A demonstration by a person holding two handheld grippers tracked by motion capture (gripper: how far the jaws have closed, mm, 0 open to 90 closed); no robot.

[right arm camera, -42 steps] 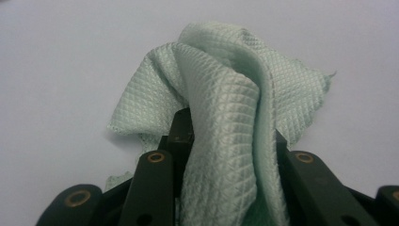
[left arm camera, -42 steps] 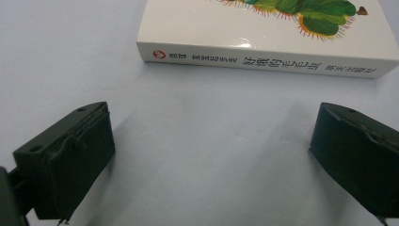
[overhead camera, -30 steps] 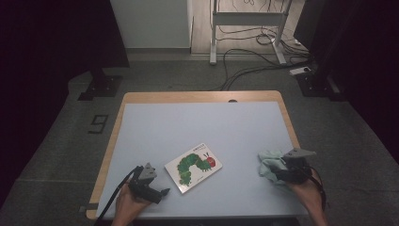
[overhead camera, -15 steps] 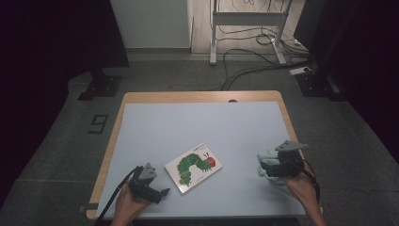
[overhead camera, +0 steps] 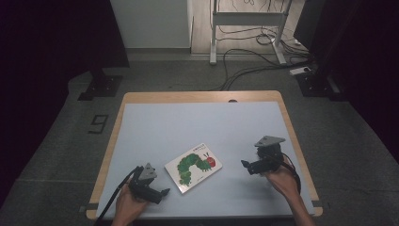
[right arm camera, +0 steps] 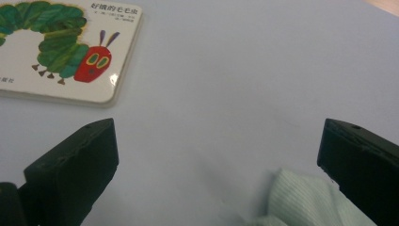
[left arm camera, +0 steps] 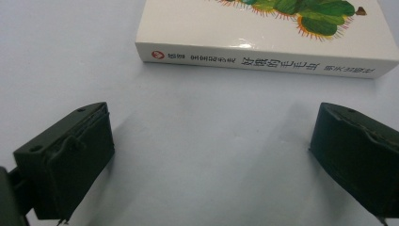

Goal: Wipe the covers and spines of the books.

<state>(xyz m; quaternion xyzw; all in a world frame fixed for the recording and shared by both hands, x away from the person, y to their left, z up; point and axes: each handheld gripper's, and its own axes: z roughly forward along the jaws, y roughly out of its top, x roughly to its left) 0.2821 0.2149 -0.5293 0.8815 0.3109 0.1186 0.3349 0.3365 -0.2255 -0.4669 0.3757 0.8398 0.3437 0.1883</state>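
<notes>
Your right claw [overhead camera: 249, 165] hovers over the bench [overhead camera: 197, 122] just right of the caterpillar book [overhead camera: 193, 167]; its jaws have just been opening and stand wide with nothing pressed between them, while a pale green ribbed cloth [right arm camera: 301, 202] lies below, cut off by the bottom edge of the right gripper view. Your left claw [overhead camera: 162, 192] rests low just left of the book, jaws wide and empty, facing its spine [left arm camera: 263, 63]. The book lies flat, front cover up, near the bench's front edge; the spine print is too small to read.

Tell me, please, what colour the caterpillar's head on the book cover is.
Red, with yellow-green eyes; the book shows best in the right gripper view.
</notes>
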